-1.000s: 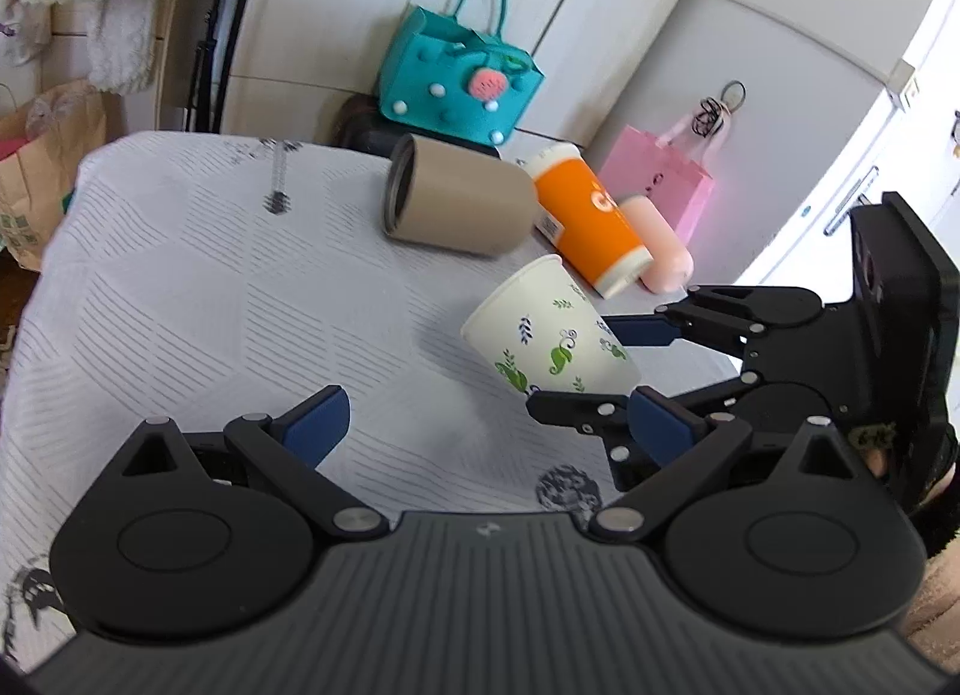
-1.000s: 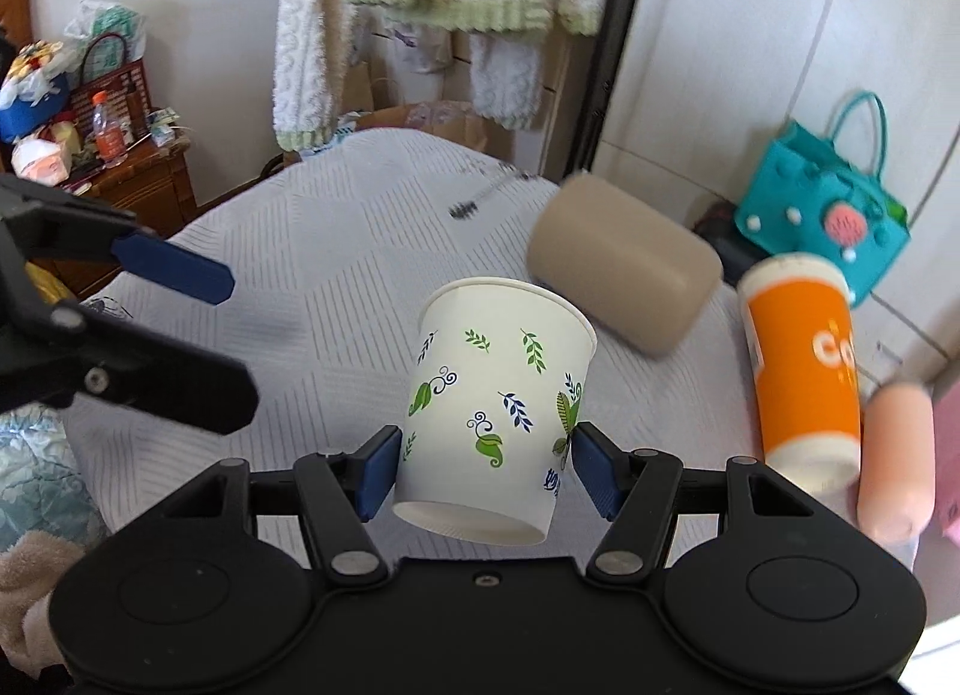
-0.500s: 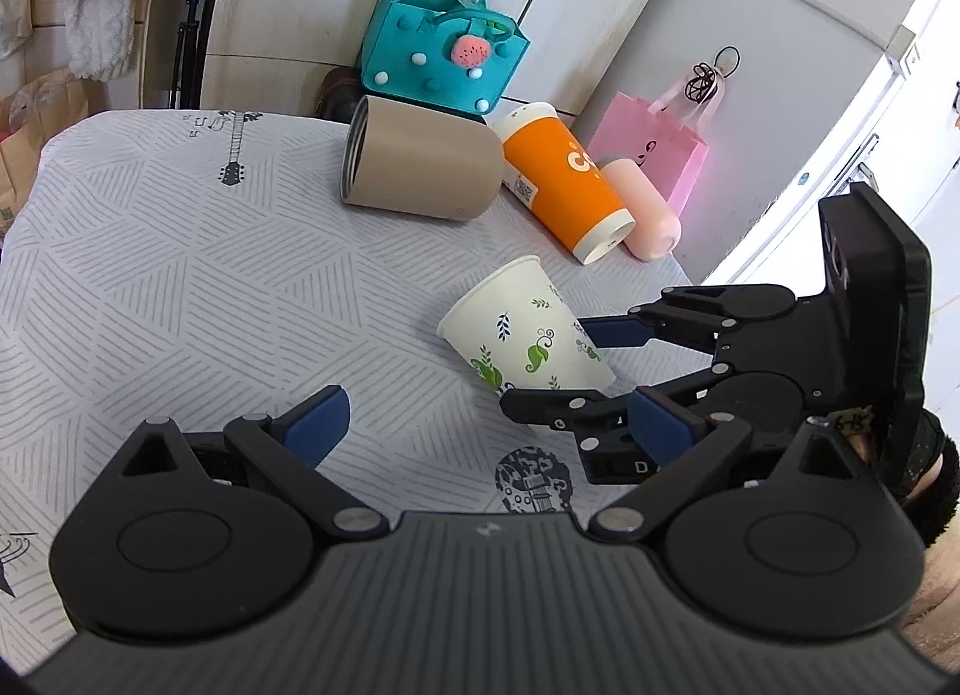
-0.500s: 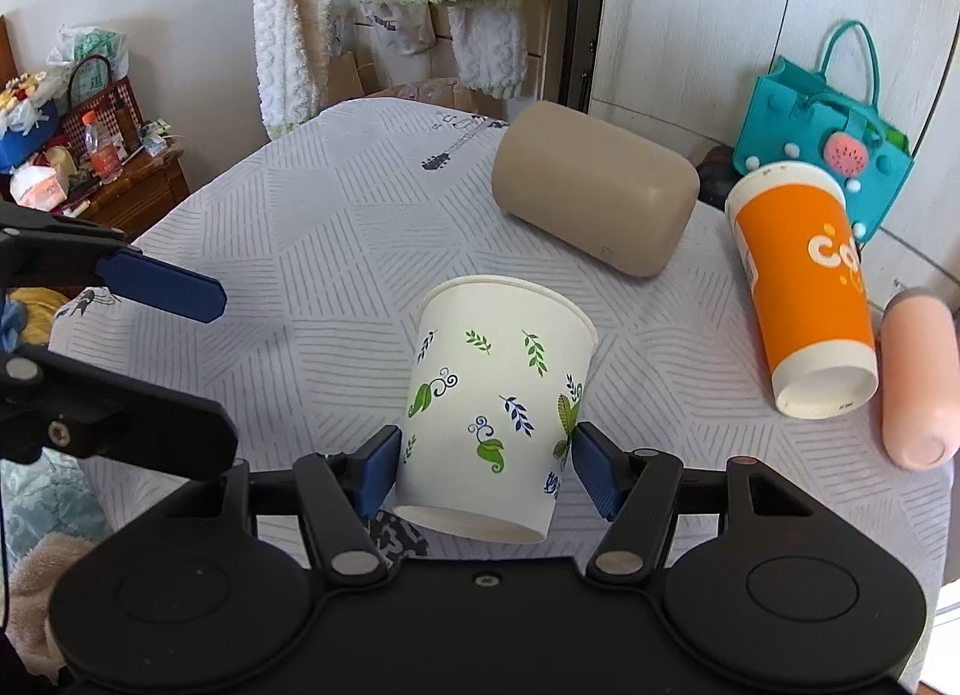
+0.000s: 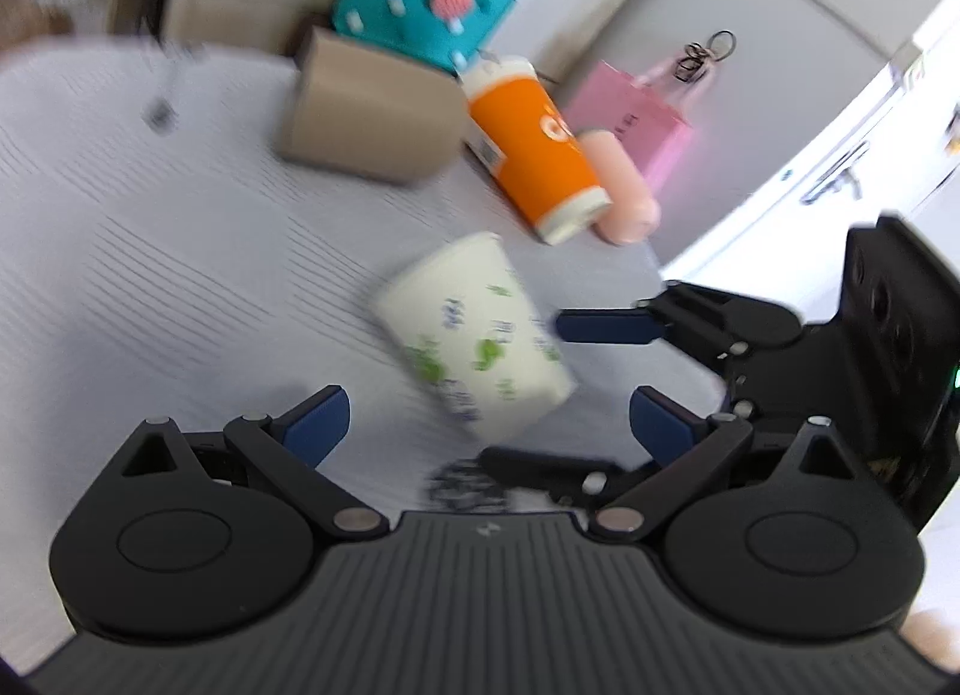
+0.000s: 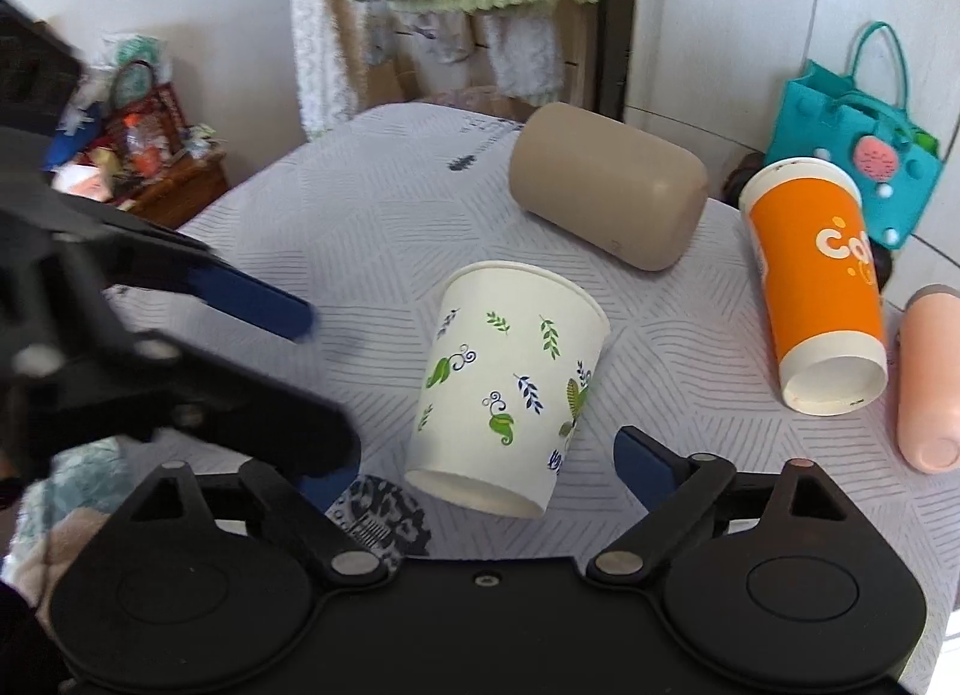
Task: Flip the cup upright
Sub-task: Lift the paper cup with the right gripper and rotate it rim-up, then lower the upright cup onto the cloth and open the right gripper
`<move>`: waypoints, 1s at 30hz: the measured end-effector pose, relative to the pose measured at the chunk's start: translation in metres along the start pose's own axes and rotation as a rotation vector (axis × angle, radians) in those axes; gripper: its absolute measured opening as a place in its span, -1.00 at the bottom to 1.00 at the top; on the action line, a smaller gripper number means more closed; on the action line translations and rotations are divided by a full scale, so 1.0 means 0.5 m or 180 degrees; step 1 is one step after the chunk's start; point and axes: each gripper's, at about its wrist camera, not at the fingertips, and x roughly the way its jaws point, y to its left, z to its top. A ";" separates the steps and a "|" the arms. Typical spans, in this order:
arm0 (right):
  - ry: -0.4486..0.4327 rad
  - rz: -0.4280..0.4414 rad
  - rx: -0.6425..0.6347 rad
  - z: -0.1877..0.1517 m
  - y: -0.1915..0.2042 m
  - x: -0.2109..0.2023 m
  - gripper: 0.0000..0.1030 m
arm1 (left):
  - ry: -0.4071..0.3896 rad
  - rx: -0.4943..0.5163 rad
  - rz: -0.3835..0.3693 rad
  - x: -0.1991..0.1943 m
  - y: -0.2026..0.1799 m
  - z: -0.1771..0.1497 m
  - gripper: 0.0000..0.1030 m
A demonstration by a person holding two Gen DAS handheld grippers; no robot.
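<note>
A white paper cup with green leaf prints (image 6: pixel 510 389) sits on the grey patterned table (image 6: pixel 360 233), tilted, its mouth away from me and its base near the right gripper. My right gripper (image 6: pixel 480 473) is open, its blue pads apart from the cup on either side. The cup also shows, blurred, in the left wrist view (image 5: pixel 474 335). My left gripper (image 5: pixel 483 416) is open and empty just short of the cup. In the right wrist view the left gripper (image 6: pixel 180 335) reaches in from the left.
A tan cylinder cup (image 6: pixel 606 185), an orange cup (image 6: pixel 816 287) and a pink tumbler (image 6: pixel 927 377) lie on their sides at the back and right. A teal bag (image 6: pixel 852 137) stands behind the table. A pink bag (image 5: pixel 630 113) hangs beyond.
My right gripper has opened and let go of the leaf-print cup, which now rests on the table. My left gripper has moved in closer to the cup.
</note>
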 end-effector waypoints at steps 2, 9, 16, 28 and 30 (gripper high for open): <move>-0.0004 0.0125 0.0015 0.002 -0.010 -0.004 0.83 | 0.0080 -0.0104 -0.0130 0.022 0.003 0.012 0.96; 0.0075 0.0405 0.0060 0.017 -0.030 0.021 0.83 | 0.0111 -0.0219 -0.0024 0.070 0.004 0.025 0.87; 0.0047 0.0710 0.0326 0.026 -0.071 0.034 0.84 | 0.0081 -0.0147 0.0036 0.085 0.008 0.030 0.26; -0.0256 0.0528 0.0227 0.015 -0.068 0.012 0.40 | -0.0416 0.0558 0.0161 0.042 -0.020 0.020 0.12; -0.0367 0.0374 0.0079 0.010 -0.054 0.009 0.40 | -0.0548 0.0732 0.0189 0.035 -0.031 0.014 0.12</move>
